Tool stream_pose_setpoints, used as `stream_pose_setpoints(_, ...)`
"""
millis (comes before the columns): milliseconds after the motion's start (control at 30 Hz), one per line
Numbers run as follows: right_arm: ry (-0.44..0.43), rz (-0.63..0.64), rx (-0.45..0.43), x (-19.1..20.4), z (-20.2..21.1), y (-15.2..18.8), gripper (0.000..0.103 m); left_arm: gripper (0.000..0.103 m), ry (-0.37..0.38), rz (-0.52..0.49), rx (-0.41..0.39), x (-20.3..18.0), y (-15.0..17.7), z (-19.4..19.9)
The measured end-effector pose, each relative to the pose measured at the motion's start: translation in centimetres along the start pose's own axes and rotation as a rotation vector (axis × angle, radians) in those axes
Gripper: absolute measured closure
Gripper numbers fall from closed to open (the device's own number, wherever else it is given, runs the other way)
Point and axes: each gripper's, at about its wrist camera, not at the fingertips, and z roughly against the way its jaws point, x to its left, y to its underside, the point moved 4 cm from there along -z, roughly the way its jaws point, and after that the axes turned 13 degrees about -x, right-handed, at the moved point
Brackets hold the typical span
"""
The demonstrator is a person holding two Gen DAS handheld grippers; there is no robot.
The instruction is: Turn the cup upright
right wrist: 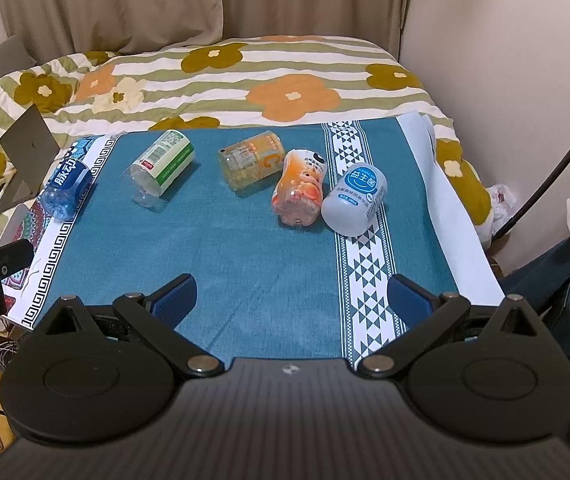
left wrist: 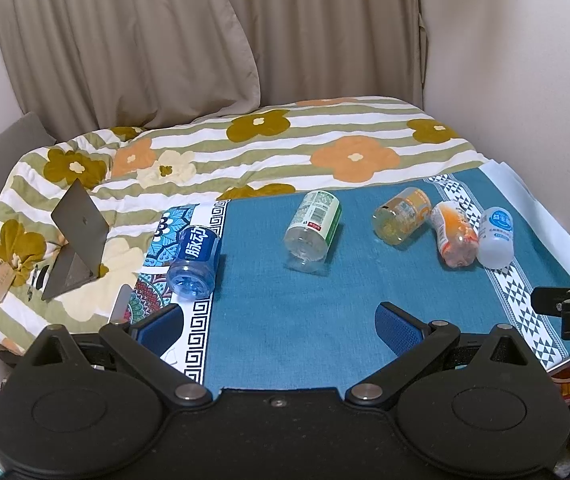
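Observation:
Several cut-bottle cups lie on their sides on a teal cloth [left wrist: 285, 320] [right wrist: 245, 248]. From left: a blue cup [left wrist: 194, 263] [right wrist: 67, 188], a green-labelled clear cup [left wrist: 313, 230] [right wrist: 163, 166], a yellow cup [left wrist: 401, 216] [right wrist: 251, 160], an orange cup [left wrist: 453, 234] [right wrist: 300, 188], and a white cup [left wrist: 495, 238] [right wrist: 355, 198]. My left gripper [left wrist: 279, 328] is open and empty, held near the cloth's front edge. My right gripper [right wrist: 291, 300] is open and empty, in front of the orange and white cups.
A flowered striped quilt [left wrist: 265, 140] covers the bed behind the cloth. A grey folded stand [left wrist: 77, 236] [right wrist: 25, 160] sits on the quilt at the left. Curtains [left wrist: 125, 40] and a wall rise behind. A dark cable [right wrist: 557, 152] hangs at the right.

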Motion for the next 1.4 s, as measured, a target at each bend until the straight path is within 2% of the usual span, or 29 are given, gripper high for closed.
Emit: stream_pose_setpoints(1400, 0.001, 0.001, 0.004, 0.08, -0.09, -0.06, 0.0, 0.0, -0.005, 0.003, -0.002, 0.41, -0.17, 0.1)
